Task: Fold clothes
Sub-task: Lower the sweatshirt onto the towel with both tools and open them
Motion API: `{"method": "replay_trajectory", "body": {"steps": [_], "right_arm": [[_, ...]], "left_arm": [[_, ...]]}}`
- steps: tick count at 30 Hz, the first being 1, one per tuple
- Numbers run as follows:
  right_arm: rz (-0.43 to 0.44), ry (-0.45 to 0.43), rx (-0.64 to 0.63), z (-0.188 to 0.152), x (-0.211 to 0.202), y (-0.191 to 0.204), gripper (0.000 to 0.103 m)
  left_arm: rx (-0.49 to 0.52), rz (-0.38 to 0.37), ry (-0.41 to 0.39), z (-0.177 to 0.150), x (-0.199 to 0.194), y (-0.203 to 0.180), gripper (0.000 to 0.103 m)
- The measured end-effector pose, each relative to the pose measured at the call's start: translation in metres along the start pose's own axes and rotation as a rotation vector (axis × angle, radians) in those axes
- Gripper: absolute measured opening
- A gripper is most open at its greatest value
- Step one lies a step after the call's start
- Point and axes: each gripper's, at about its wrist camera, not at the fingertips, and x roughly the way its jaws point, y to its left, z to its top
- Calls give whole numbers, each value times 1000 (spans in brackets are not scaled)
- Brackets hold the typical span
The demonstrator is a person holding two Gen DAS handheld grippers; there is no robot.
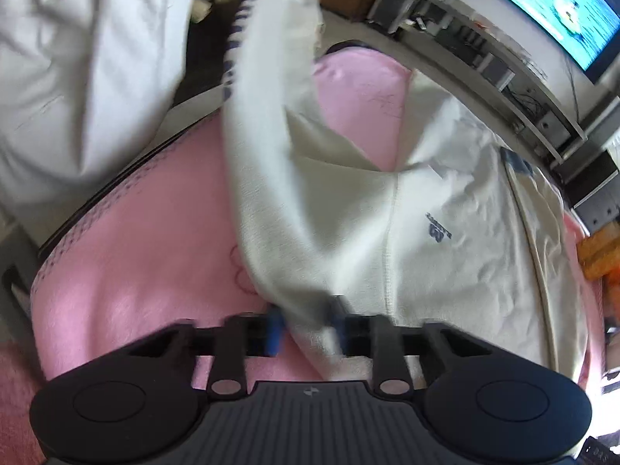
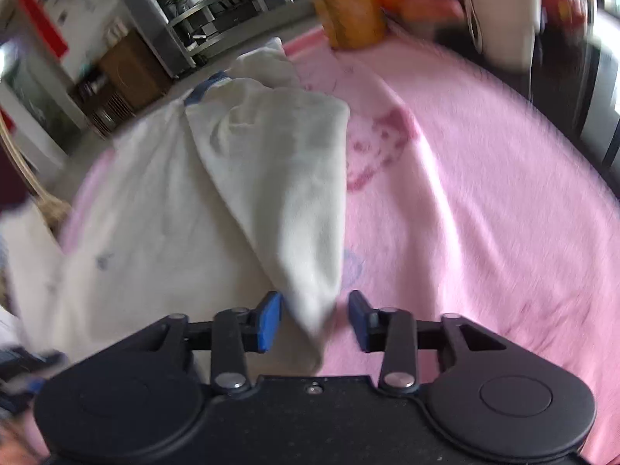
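Note:
A white sweatshirt (image 1: 465,240) with a small dark logo lies on a pink blanket (image 1: 135,271). One long white sleeve (image 1: 271,162) runs from the top of the left wrist view down into my left gripper (image 1: 306,327), whose blue pads are closed on its end. In the right wrist view the sweatshirt (image 2: 155,213) lies to the left, its blue collar (image 2: 209,85) at the far end. A folded white flap (image 2: 286,193) tapers down between the pads of my right gripper (image 2: 314,319). That gripper is open, with a gap showing beside the right pad.
A person in white clothing (image 1: 77,77) stands at the blanket's left edge. A TV (image 1: 562,7) and metal shelves (image 1: 484,58) stand beyond. Orange items (image 2: 348,11) sit at the blanket's far edge, with a wooden cabinet (image 2: 124,73) behind. Bare pink blanket (image 2: 484,193) spreads to the right.

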Motion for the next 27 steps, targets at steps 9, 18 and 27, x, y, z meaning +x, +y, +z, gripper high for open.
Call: {"method": "replay_trajectory", "body": {"steps": [9, 18, 27], "right_arm": [[293, -87, 409, 9, -61, -46, 3], [286, -57, 375, -6, -106, -46, 3], [114, -14, 187, -34, -93, -32, 17]], "left_arm": [[5, -169, -142, 19, -67, 1, 0], [23, -124, -65, 20, -87, 25, 1], [258, 108, -38, -25, -75, 8, 17]]}}
